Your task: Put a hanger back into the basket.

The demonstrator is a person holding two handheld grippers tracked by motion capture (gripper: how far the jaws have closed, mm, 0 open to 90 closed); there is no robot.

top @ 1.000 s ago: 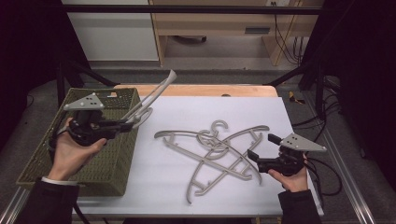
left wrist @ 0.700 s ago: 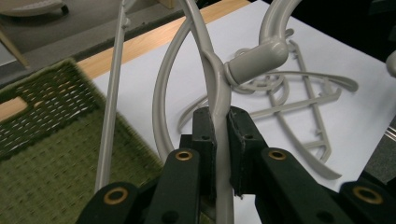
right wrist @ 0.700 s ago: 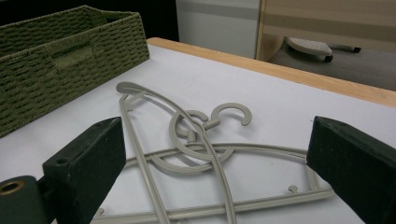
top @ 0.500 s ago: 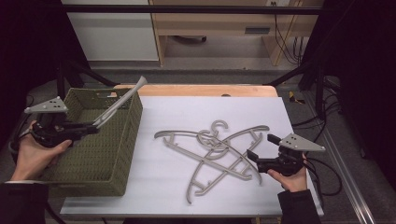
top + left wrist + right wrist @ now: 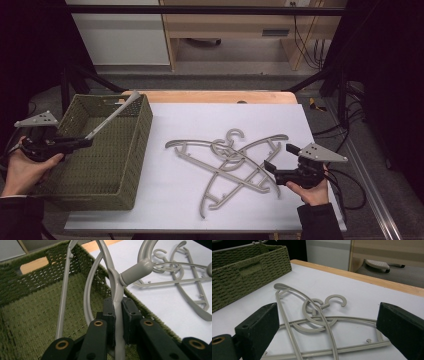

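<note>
My left gripper (image 5: 86, 143) is shut on a grey plastic hanger (image 5: 112, 116) near its neck, over the left side of the green woven basket (image 5: 130, 165). The hanger slants up to the basket's far rim. In the left gripper view the black pads (image 5: 110, 315) pinch the hanger's neck (image 5: 117, 293) just below its hook (image 5: 140, 265), above the basket floor (image 5: 32, 315). Two or three more grey hangers (image 5: 230, 160) lie crossed on the white table top (image 5: 180, 200). My right gripper (image 5: 281, 158) stands open at their right end, its fingers (image 5: 259, 322) wide apart, the hangers (image 5: 317, 307) ahead.
The basket (image 5: 242, 272) occupies the table's left side. A wooden edge (image 5: 210, 96) runs along the table's far side. Black frame posts (image 5: 320, 75) and cables stand beyond the right edge, and a wooden desk (image 5: 235, 25) stands behind.
My left gripper has moved left and down with the hanger, bringing it lower over the basket. The right gripper has stayed in place, open.
</note>
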